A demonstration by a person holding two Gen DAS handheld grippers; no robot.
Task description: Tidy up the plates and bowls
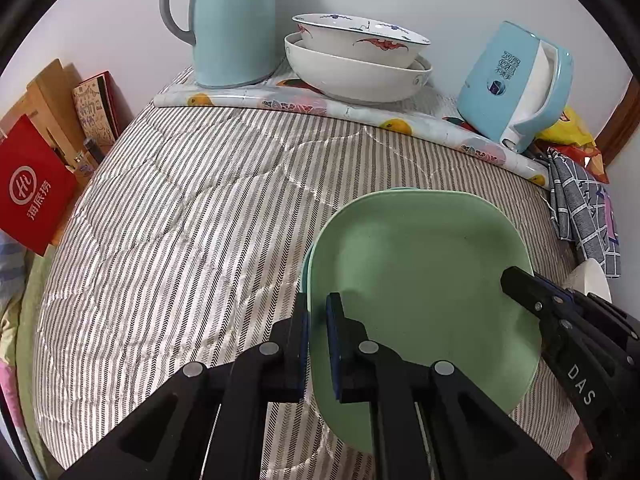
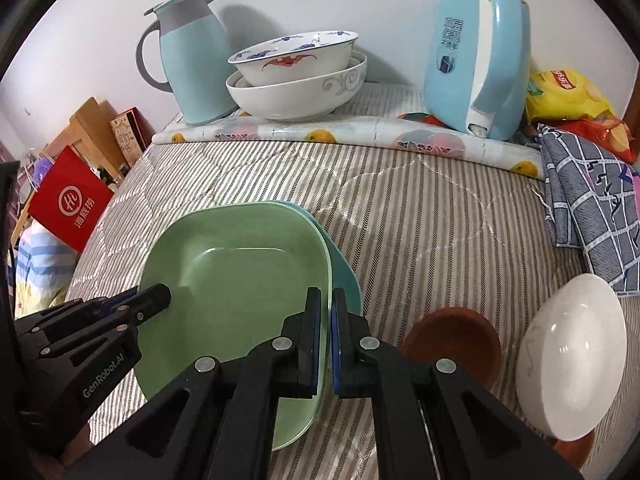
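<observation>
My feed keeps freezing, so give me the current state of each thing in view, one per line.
Green plate: gripped on opposite rims, stacked on teal plate.
Teal plate: under the green one.
Left tool: shut on the plate rim.
Right tool: shut on the opposite rim.
Patterned bowl: nested in white bowl.
White dish: tilted on a brown dish.

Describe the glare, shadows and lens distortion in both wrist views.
Left wrist: fisheye bends the fruit-print mat; the left gripper casts a soft shadow on the green plate. Right wrist: bright glare spots on the white bowl; dark vignette in the corners.
</observation>
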